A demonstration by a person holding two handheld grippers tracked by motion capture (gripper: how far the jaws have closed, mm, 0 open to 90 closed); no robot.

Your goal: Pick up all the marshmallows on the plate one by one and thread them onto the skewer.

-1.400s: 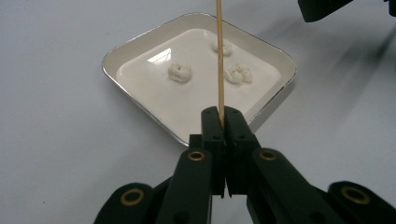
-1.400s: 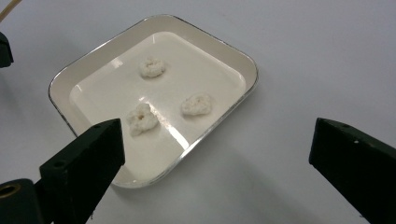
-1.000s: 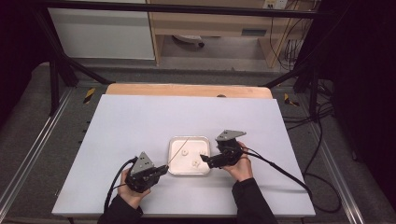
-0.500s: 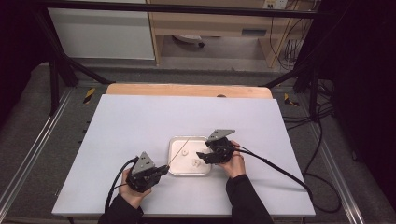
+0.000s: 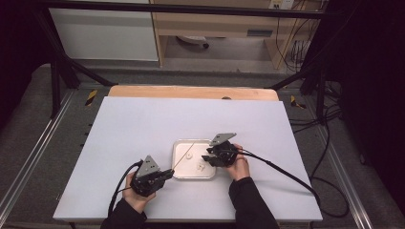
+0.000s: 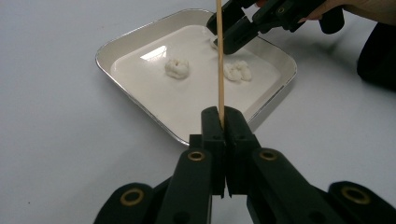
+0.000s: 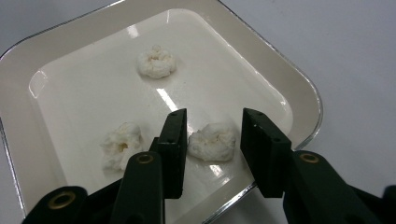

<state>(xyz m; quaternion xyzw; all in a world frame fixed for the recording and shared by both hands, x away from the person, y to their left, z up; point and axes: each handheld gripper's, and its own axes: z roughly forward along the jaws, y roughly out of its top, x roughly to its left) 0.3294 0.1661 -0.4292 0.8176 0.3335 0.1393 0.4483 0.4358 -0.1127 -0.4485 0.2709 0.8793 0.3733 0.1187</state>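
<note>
Nearest me, my left gripper (image 6: 223,122) has its jaws pressed together on the lower end of a thin wooden skewer (image 6: 219,56), which slants up over the white tray (image 6: 140,39). I'm holding that hand steady at the tray's near-left corner on the white table (image 5: 143,124).

A little farther in, my right gripper (image 7: 212,140) sits low inside the tray, jaws astride a white popcorn piece (image 7: 214,141). They have just been closing, yet I still see slivers of gap on either side, so I'd call this the grab step, not yet a grip. Next I judge I need to finish the squeeze gently, since this puffy thing looks crumbly, then lift it toward the skewer tip for threading.

In the way: a second piece (image 7: 120,145) lies just beside the outer face of one jaw, and the tray's rim is close under the other. A third piece (image 7: 156,62) rests well apart, deeper in the tray. Beyond the table, a wooden edge (image 5: 191,91) and trailing cables (image 5: 325,119).
</note>
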